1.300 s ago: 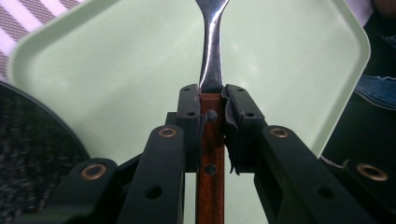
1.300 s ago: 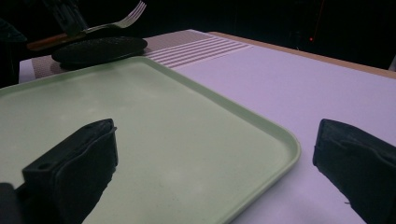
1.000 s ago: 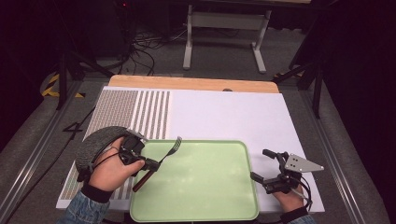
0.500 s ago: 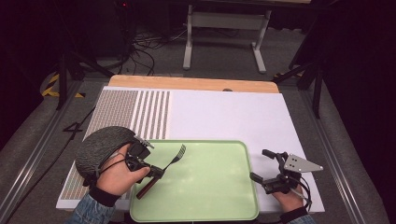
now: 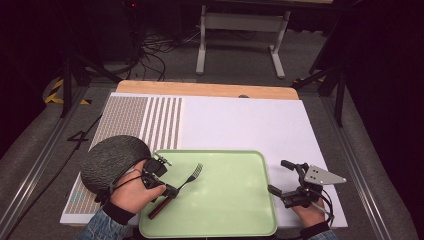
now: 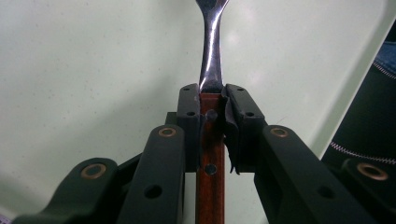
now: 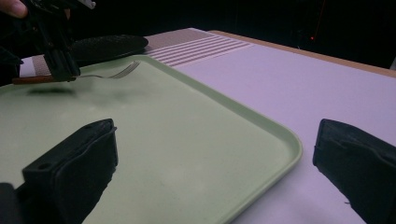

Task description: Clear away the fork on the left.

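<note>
Fork [image 6: 211, 70]: steel head, red-brown wood handle.

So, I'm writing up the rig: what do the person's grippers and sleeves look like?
Both grippers are black. The left gripper has bolted fingers with brass-coloured pivot rings. The right gripper carries a grey three-cornered plate and a trailing black cable. The sleeves are blue denim with dark cuffs.

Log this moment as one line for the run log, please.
left gripper: shut on fork, held over green tray | right gripper: open, at tray's right edge | dark plate: left of tray
</note>
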Demonstrator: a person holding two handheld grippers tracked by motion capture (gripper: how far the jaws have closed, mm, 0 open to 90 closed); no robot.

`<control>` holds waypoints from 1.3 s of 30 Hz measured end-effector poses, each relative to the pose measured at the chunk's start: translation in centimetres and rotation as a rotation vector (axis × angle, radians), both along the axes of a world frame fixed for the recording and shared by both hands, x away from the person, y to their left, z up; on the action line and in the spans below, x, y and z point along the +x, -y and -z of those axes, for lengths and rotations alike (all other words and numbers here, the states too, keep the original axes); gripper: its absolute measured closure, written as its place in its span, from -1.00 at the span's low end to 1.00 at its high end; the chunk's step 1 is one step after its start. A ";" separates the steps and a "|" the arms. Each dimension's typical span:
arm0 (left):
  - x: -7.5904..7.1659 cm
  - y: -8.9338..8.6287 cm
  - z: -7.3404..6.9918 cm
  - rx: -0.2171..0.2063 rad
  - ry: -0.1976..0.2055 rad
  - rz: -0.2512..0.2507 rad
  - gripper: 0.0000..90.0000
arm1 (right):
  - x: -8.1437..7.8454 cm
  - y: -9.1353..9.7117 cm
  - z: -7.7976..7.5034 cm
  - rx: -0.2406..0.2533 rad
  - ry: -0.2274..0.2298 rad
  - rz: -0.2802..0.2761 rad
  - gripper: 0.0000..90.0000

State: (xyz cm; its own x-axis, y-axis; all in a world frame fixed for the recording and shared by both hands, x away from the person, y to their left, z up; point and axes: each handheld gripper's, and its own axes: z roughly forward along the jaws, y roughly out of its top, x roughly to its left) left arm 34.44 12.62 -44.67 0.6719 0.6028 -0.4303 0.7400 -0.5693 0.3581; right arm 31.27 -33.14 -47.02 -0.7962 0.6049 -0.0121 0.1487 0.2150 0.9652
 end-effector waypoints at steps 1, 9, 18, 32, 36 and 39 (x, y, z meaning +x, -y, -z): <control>0.0 0.0 0.0 0.001 -0.002 -0.001 0.72 | 0.0 0.0 0.0 0.000 0.001 0.000 -0.99; -0.1 0.3 0.4 0.033 -0.015 0.007 0.72 | 0.0 0.0 0.0 -0.001 -0.001 -0.002 -0.99; -0.1 0.5 0.7 0.074 -0.014 0.012 0.72 | 0.0 0.0 0.0 0.000 -0.002 -0.002 -0.99; 0.0 0.6 0.7 0.059 0.010 0.023 0.60 | 0.0 -0.1 0.0 0.001 -0.004 -0.006 -0.99; -0.2 0.6 0.2 0.040 0.046 0.032 0.48 | 0.0 -0.1 0.0 0.002 -0.004 -0.009 -0.99; -0.3 0.7 -0.2 0.005 0.096 0.049 0.54 | 0.0 -0.1 0.0 0.002 -0.004 -0.009 -0.99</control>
